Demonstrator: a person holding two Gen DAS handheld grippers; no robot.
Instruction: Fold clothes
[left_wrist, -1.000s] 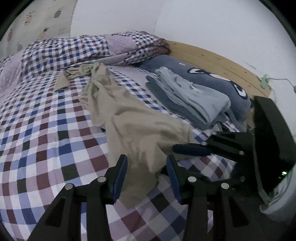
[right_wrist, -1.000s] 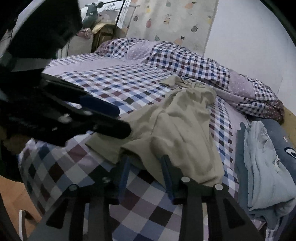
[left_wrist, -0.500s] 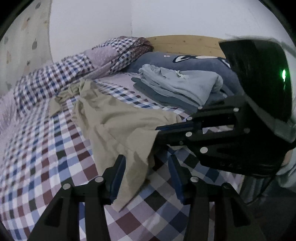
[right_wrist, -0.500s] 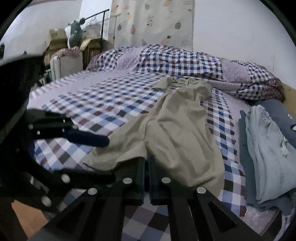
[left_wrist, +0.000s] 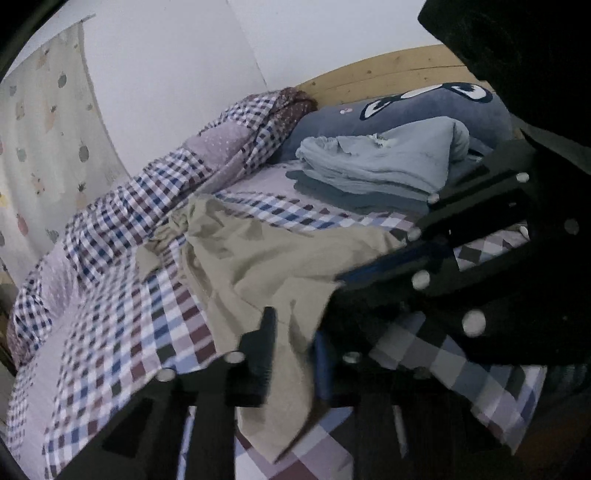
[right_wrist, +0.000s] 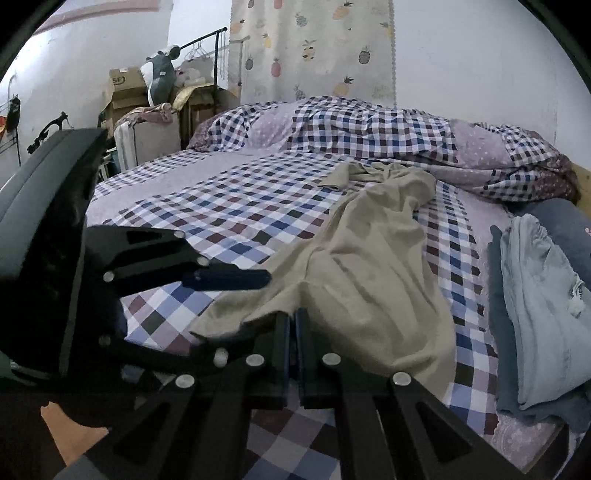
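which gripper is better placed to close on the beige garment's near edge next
Left. The left gripper is open with the beige garment hanging between its fingers. The right gripper is already shut on that hem.

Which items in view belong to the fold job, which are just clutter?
In play:
- beige garment, lying crumpled on the bed
- right tool, shut on its near edge
- left tool, fingers either side of the hem

Lying about:
- folded blue clothes
- checked duvet
- blue pillow
- cardboard boxes
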